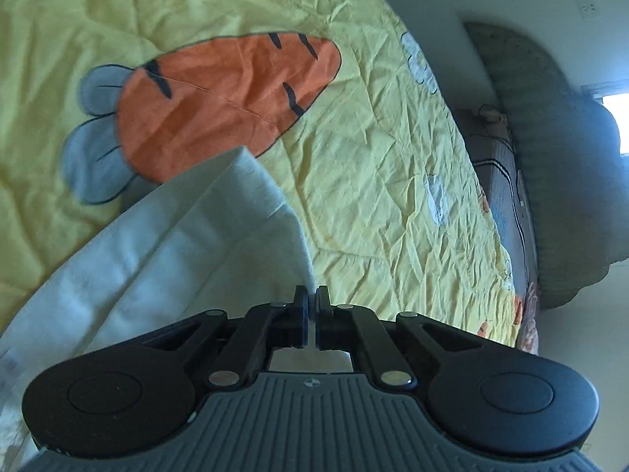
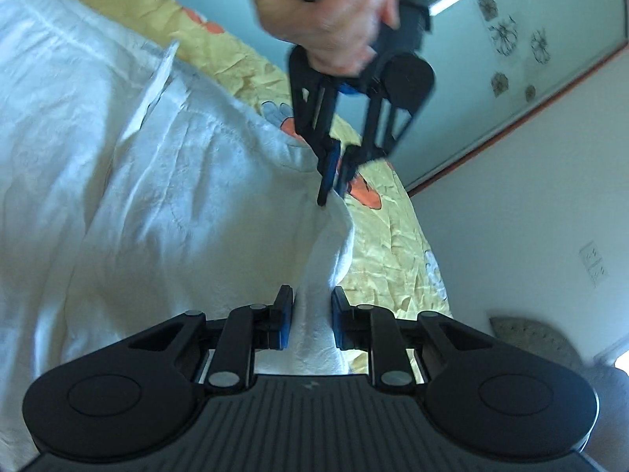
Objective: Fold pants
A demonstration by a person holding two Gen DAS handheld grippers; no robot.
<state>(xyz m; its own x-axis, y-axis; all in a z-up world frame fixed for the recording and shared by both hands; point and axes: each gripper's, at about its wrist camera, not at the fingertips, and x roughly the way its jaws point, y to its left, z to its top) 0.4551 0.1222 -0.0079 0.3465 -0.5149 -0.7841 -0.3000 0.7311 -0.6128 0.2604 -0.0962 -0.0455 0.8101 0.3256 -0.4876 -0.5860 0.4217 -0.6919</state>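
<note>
Item: pants [image 2: 129, 181], white. They lie on the quilt [image 1: 385, 181], a yellow one with a carrot print [image 1: 224, 98] that serves as landmark here. In the left wrist view the cloth runs as a long band from the near left toward the carrot, its far end stopping just short of the carrot's lower edge; the long axis points from your claws toward that print.

Item: left claw [image 1: 312, 303]. Its jaws stand all but closed, pinching a thin edge of the pants at the side of the band away from the carrot's leaves. The right wrist view shows the same claw [image 2: 334, 185], held in your hand [image 2: 334, 27], gripping a raised corner of the cloth.

Item: right claw [image 2: 310, 314]. Narrow, its blue pads pressed on a bunched fold of the pants that fills the gap between them. That fold rises straight to the corner the left claw holds, so your two grips sit near each other on one edge.

Judgement: both claws hold the edge farthest from the carrot, so the coming fold likely carries that edge along the band toward the carrot. Neither hand is clearly nearer.
</note>
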